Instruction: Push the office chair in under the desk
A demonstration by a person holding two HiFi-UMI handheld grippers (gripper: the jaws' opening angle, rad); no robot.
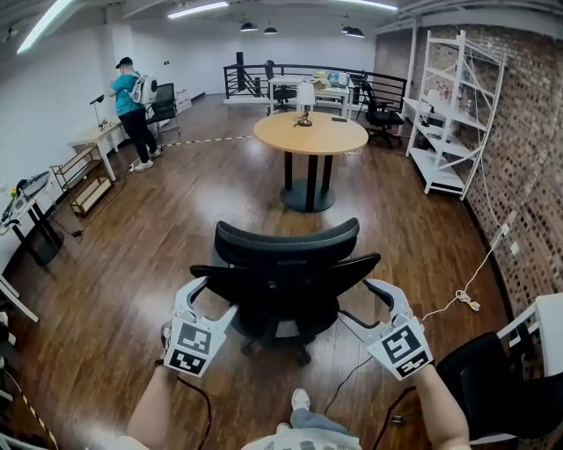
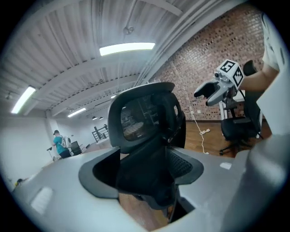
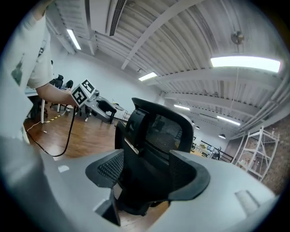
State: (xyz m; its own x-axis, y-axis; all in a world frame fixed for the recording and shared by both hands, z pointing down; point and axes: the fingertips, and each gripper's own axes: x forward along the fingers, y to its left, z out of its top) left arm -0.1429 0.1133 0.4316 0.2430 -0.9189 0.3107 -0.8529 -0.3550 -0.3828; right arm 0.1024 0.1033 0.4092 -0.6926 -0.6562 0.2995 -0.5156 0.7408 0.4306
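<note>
Standing mid-floor, the office chair (image 1: 286, 272) shows its back to the person, seat facing the round table (image 1: 310, 134) beyond, backrest spanning left to right; the left gripper (image 1: 209, 297) and right gripper (image 1: 362, 301) flank it, jaws apart, seemingly clear of it. A second chair (image 1: 493, 387) and a cable (image 1: 457, 294) lie to the right.

Bright ceiling strip lights (image 1: 198, 10), fisheye-warped edges

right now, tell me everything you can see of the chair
The chair is black, with a mesh back, a curved headrest and a wheeled base. It stands upright on the wood floor, clear of any desk. Its back's side edges sit between the open left tongs and right tongs.
</note>
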